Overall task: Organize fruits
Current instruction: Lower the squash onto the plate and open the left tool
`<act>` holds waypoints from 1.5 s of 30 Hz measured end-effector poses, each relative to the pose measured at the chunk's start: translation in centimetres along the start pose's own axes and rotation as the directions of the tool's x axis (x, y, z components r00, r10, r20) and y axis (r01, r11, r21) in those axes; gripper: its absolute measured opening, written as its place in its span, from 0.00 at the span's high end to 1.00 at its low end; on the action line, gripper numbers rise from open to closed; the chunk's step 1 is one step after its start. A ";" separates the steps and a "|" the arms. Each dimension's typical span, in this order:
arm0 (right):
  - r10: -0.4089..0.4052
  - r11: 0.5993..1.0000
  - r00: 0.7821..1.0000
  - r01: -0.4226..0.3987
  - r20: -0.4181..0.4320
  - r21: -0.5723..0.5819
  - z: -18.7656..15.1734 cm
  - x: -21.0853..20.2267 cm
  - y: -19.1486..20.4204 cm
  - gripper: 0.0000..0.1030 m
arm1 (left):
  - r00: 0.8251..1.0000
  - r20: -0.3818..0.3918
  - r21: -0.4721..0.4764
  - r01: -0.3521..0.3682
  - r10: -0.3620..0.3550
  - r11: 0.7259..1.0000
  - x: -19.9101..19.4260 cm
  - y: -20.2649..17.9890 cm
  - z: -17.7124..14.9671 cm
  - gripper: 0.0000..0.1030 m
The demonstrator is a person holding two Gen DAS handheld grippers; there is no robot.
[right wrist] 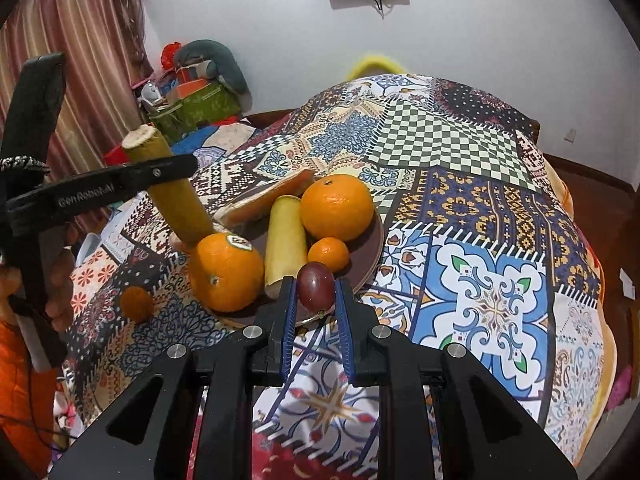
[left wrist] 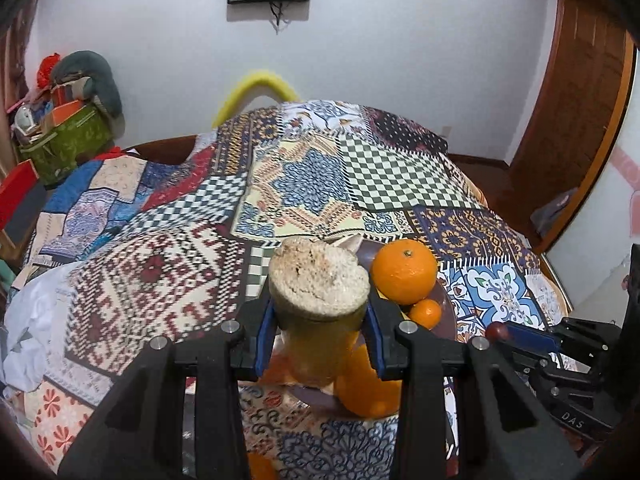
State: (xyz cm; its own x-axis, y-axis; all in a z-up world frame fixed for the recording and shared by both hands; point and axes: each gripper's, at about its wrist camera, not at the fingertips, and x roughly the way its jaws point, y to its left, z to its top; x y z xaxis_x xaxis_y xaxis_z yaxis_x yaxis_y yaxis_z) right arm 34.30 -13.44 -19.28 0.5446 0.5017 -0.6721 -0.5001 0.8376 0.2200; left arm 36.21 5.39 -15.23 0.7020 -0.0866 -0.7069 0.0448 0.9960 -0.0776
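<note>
My left gripper (left wrist: 319,309) is shut on a yellow-green cane piece (left wrist: 318,280) with a fibrous cut end. It holds the piece tilted, lower end down among the fruit on the brown plate (left wrist: 450,312). From the right wrist view, the left gripper (right wrist: 160,172) clamps this cane piece (right wrist: 176,188) beside a stickered orange (right wrist: 226,272). My right gripper (right wrist: 316,286) is shut on a red grape (right wrist: 316,285) at the plate's (right wrist: 372,248) near rim. The plate also carries a large orange (right wrist: 337,207), a small mandarin (right wrist: 329,255), a second cane piece (right wrist: 286,244) and an orange-fleshed slice (right wrist: 266,200).
A patchwork cloth (right wrist: 480,240) covers the table. Another small mandarin (right wrist: 137,304) lies on the cloth left of the plate. A hand (right wrist: 60,276) grips the left tool. A green box of clutter (left wrist: 68,140) stands at the far left by the wall.
</note>
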 end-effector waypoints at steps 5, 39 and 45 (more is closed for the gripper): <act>0.000 1.000 1.000 0.001 -0.018 0.007 0.3 1.5 -0.3 0.83 | 1.000 -0.017 0.027 -0.018 0.018 0.999 2.1 -1.3 0.5 0.63; -0.010 1.000 0.998 0.011 -0.066 0.014 0.6 2.8 -0.4 0.77 | 0.995 -0.033 0.027 0.091 -0.090 0.995 0.7 -2.7 0.6 0.55; -0.021 1.000 0.999 0.021 -0.034 -0.004 0.6 0.3 0.9 0.76 | 0.997 -0.001 0.008 0.073 -0.073 0.997 -2.5 -1.8 -0.2 0.51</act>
State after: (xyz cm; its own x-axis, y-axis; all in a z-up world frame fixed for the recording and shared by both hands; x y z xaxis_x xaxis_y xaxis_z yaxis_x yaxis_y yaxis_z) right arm 34.46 -12.39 -18.86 0.5319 0.4762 -0.7002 -0.4912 0.8471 0.2029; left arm 34.24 3.85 -13.42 0.6961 -0.1592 -0.7001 0.1016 0.9871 -0.1234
